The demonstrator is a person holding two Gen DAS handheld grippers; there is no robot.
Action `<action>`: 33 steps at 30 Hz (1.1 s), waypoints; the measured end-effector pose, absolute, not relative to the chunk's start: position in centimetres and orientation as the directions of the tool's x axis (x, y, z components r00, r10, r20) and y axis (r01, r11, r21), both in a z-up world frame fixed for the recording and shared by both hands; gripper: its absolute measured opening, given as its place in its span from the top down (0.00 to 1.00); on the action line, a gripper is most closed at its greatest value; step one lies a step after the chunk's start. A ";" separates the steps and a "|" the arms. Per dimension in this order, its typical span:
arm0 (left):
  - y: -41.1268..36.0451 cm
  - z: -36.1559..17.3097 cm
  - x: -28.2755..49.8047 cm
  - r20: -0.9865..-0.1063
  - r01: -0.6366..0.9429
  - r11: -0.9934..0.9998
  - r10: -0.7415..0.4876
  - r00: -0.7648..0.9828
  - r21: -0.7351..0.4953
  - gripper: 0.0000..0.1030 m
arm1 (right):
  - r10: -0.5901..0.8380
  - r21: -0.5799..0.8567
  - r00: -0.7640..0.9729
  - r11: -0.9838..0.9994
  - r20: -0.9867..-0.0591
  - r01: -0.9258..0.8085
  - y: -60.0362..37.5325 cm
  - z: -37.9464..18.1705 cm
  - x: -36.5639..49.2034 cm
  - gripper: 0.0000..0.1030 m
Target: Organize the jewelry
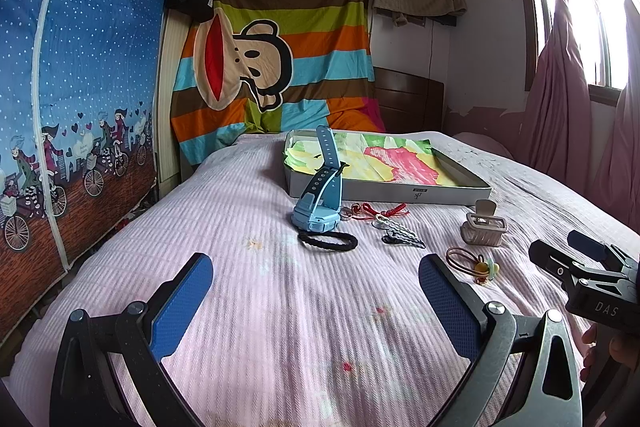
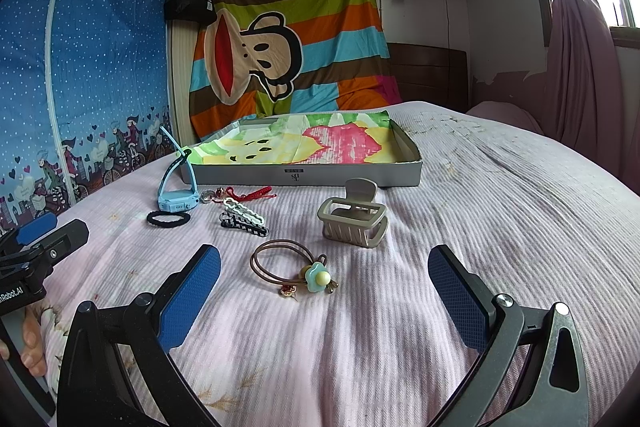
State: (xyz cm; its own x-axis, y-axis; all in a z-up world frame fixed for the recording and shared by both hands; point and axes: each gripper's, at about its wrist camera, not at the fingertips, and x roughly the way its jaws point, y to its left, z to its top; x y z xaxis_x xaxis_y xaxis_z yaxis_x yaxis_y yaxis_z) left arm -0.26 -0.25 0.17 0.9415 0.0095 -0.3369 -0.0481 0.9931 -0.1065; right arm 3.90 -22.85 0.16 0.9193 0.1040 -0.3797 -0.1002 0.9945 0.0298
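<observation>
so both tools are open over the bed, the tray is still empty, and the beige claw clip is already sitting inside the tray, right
Not quite. The beige claw clip is not inside the tray; it sits on the bed cover in front of the tray's near wall, as the right wrist view shows. The rest holds: the left tool and right tool are both open, and the tray holds only its colourful lining.

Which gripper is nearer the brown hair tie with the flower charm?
Right. The hair tie lies just ahead of the open right gripper, between its fingers' lines. The left gripper sits off to the tie's left, farther away.
</observation>
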 end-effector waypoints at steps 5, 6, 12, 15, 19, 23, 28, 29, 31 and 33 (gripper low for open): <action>-0.6 0.2 -0.5 -0.327 -0.044 0.993 0.004 0.945 -0.113 0.00 | 0.110 0.041 0.919 0.994 -0.378 -0.103 -22.9 0.4 3.8 0.01; -0.8 0.1 -0.7 -0.326 -0.039 0.993 0.000 0.945 -0.115 0.00 | 0.113 0.045 0.919 0.994 -0.377 -0.103 -22.9 0.4 3.8 0.01; -1.5 -0.1 0.0 -0.331 -0.019 0.994 -0.018 0.943 -0.107 0.00 | 0.122 0.076 0.916 0.992 -0.382 -0.101 -23.5 0.7 4.1 0.01; -1.4 0.1 0.5 -0.340 -0.003 0.995 -0.032 0.940 -0.103 0.00 | 0.121 0.074 0.916 0.992 -0.381 -0.100 -23.6 1.0 4.4 0.01; -1.2 0.3 1.8 -0.375 0.029 0.994 -0.066 0.925 -0.104 0.00 | 0.130 0.071 0.912 0.991 -0.390 -0.111 -23.5 1.3 5.1 0.01; -0.7 0.6 3.1 -0.408 0.042 0.989 -0.096 0.908 -0.141 0.00 | 0.143 0.075 0.906 0.990 -0.398 -0.123 -23.6 1.5 6.2 0.01; -0.3 0.9 5.1 -0.439 0.051 0.980 -0.133 0.889 -0.194 0.00 | 0.164 0.107 0.902 0.986 -0.400 -0.132 -24.1 1.8 7.3 0.01; -0.2 1.0 5.6 -0.449 0.053 0.978 -0.141 0.882 -0.202 0.00 | 0.169 0.114 0.899 0.984 -0.404 -0.133 -24.2 1.8 7.6 0.01; -0.2 1.0 6.7 -0.472 0.055 0.975 -0.153 0.868 -0.215 0.03 | 0.177 0.120 0.892 0.983 -0.415 -0.139 -24.2 1.7 8.2 0.02; -0.1 0.8 7.8 -0.500 0.053 0.974 -0.160 0.851 -0.222 0.06 | 0.184 0.120 0.885 0.982 -0.428 -0.146 -24.2 1.4 8.7 0.11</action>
